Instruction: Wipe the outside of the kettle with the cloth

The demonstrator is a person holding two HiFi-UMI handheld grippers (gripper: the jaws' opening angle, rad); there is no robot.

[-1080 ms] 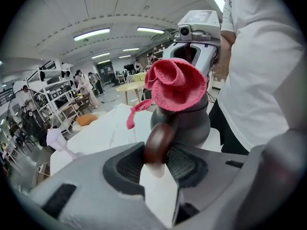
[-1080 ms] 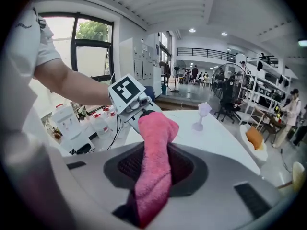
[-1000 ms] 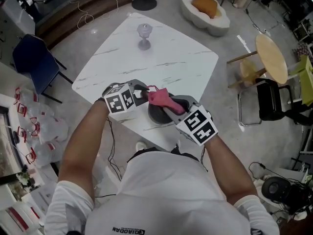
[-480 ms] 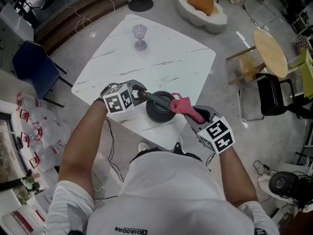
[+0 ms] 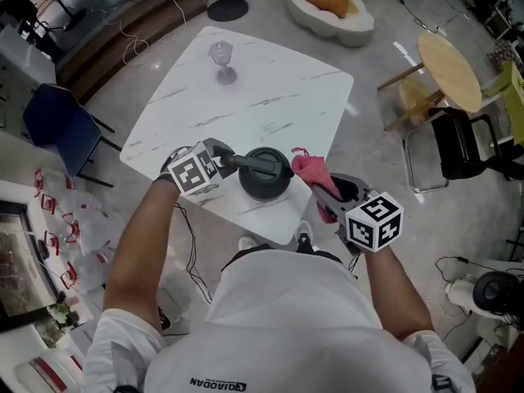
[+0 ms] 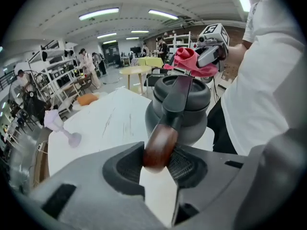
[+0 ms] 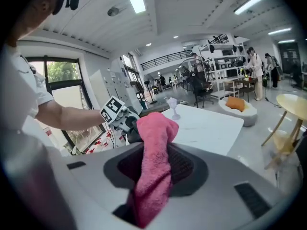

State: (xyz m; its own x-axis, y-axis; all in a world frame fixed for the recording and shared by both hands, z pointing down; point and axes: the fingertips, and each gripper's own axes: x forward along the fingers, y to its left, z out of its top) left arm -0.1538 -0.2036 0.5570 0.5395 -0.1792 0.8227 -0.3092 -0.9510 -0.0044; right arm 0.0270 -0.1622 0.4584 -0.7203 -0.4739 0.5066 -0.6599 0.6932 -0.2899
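**Left gripper** (image 6: pixel 158 161): the jaws are closing, with both pads pressed on the brown wooden end of the long dark handle (image 6: pixel 161 145). This handle belongs to the dark grey round kettle (image 5: pixel 264 177). It runs from the kettle's top out to the left, and the gripper points steeply down onto it.

**Kettle:** it stands upright on the white marble-patterned table (image 5: pixel 270 97), close to the table's near edge.

**Right gripper** (image 7: pixel 152 174): the jaws are clamped on the pink terry cloth (image 7: pixel 154 143). The cloth stands bunched out past the jaw tips, and a fold hangs down between the jaws. In the head view the cloth sits just beside the kettle's right side. Whether it touches the kettle wall cannot be confirmed from any view. The gripper body lies out beyond the table's near right edge.

**Other item:** a pale purple stemmed glass (image 5: pixel 221 60) stands upright towards the far left of the table, well apart from the kettle.
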